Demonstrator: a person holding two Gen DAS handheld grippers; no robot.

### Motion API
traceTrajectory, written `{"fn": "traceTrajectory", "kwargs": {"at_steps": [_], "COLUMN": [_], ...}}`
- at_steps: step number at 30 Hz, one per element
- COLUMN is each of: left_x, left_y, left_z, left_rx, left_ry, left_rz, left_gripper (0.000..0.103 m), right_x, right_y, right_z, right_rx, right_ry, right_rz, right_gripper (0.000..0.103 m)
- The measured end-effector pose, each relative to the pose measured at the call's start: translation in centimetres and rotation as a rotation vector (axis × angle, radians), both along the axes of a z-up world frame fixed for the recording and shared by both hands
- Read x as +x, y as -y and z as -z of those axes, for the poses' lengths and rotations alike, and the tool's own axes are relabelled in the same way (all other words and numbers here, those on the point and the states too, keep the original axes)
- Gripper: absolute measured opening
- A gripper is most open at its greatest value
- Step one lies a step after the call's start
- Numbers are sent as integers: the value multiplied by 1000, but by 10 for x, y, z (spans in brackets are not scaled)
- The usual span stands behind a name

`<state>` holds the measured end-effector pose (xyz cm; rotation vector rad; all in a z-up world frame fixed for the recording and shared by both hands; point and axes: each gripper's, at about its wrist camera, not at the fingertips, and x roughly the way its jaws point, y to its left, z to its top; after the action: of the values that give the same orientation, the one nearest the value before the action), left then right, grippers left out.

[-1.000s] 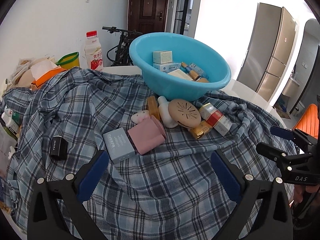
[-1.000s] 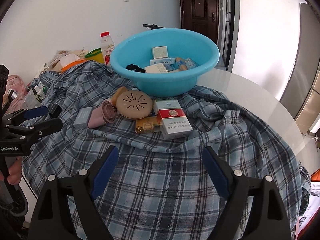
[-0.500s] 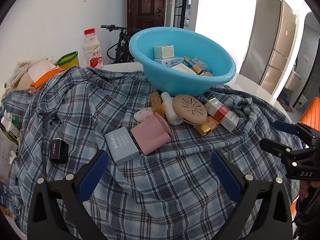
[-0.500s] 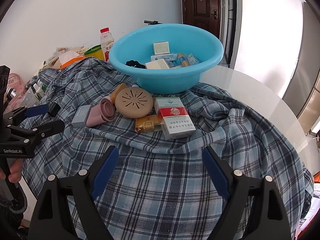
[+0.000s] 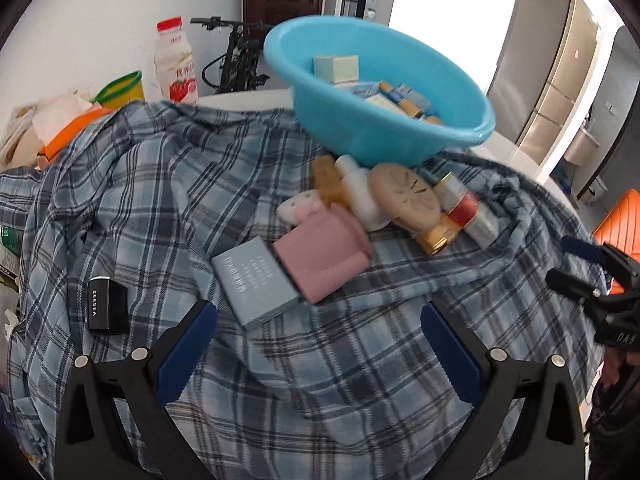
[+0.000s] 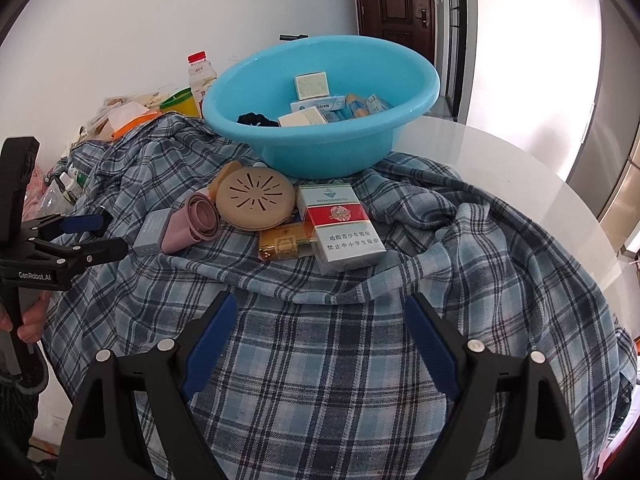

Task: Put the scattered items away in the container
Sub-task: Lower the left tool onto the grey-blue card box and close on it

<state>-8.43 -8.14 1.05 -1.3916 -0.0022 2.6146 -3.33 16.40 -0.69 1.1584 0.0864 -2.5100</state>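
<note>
A blue basin (image 5: 460,132) (image 6: 248,96) with several small boxes in it stands on a plaid shirt (image 5: 304,368) (image 6: 320,344). In front of it lie a grey box (image 5: 256,282) (image 6: 152,230), a pink roll (image 5: 320,256) (image 6: 192,226), a tan round disc (image 5: 404,196) (image 6: 256,198), a gold box (image 5: 436,236) (image 6: 282,244), a red and white cigarette pack (image 5: 468,210) (image 6: 340,226) and a black box (image 5: 106,304). My left gripper (image 5: 316,344) is open and empty just short of the grey box. My right gripper (image 6: 318,344) is open and empty short of the cigarette pack.
A milk bottle (image 5: 176,68) (image 6: 202,76), a yellow-green cup (image 5: 120,88) and a pile of bags (image 5: 44,128) stand at the back left. The bare white tabletop (image 6: 500,168) shows at the right. A fridge (image 5: 548,64) stands beyond the table.
Both grippers have moved forward toward the items; the grey box and pink roll are now closer to my left gripper. Both stay open.
</note>
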Motion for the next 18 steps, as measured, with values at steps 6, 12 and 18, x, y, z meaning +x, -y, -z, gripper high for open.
{"fn": "traceTrajectory", "kwargs": {"at_steps": [6,12,18], "left_x": [-2,-18,-38], "left_y": [11,8,1], "left_z": [7,6,7], "left_rx": [-21,12,-78], "left_ry": [-1,-7,-15], "left_rz": [72,277,369], "left_gripper": [103,103,103], "right_x": [-4,-9,-11], "right_y": [0,2,-2], "right_z": [6,12,15], "right_rx": [-3,-4,-7], "right_ry": [15,34,44], "right_rz": [6,5,25], "right_gripper": [84,84,84]}}
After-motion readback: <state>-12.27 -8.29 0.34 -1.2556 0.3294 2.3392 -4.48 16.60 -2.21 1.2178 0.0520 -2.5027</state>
